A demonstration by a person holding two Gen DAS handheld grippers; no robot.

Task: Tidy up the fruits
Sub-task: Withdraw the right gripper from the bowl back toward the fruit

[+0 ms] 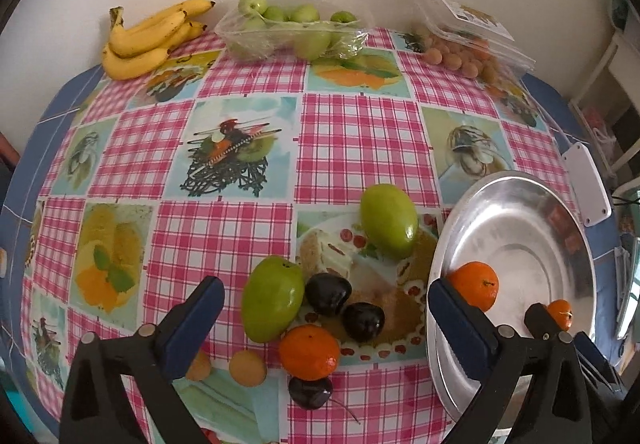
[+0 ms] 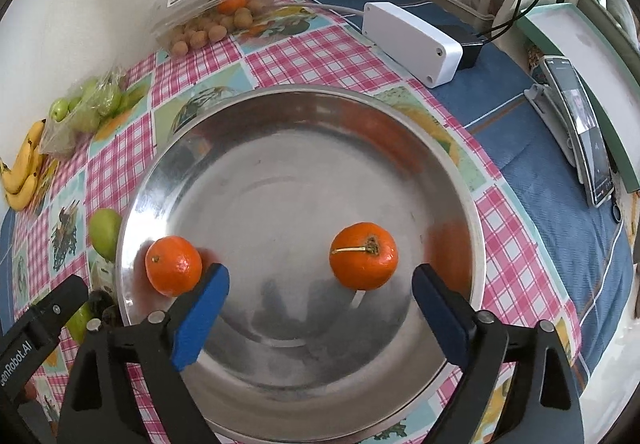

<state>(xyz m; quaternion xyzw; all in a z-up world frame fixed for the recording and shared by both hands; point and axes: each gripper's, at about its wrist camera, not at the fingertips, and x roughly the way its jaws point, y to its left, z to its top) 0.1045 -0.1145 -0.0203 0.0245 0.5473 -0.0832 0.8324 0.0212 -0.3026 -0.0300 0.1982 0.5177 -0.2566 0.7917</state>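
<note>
Both claws gape wide and hold nothing. The right gripper (image 2: 320, 292) hangs low in the frame over the round steel dish (image 2: 168, 160), where two small orange tangerines (image 2: 363, 256) lie apart. The left gripper (image 1: 326, 308) straddles loose green mangoes (image 1: 273, 298), dark plums (image 1: 328, 293) and a third tangerine (image 1: 309, 352) on the checked tablecloth (image 1: 352, 132). The likely next step: centre the jaws on one fruit, clear of its neighbours.

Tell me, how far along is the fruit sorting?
Early days. Done: two oranges lie in the metal bowl. In hand: nothing; the left gripper and the right gripper are both open and empty. Left: a third orange, two green fruits, dark plums and small yellow fruits are on the tablecloth.
</note>
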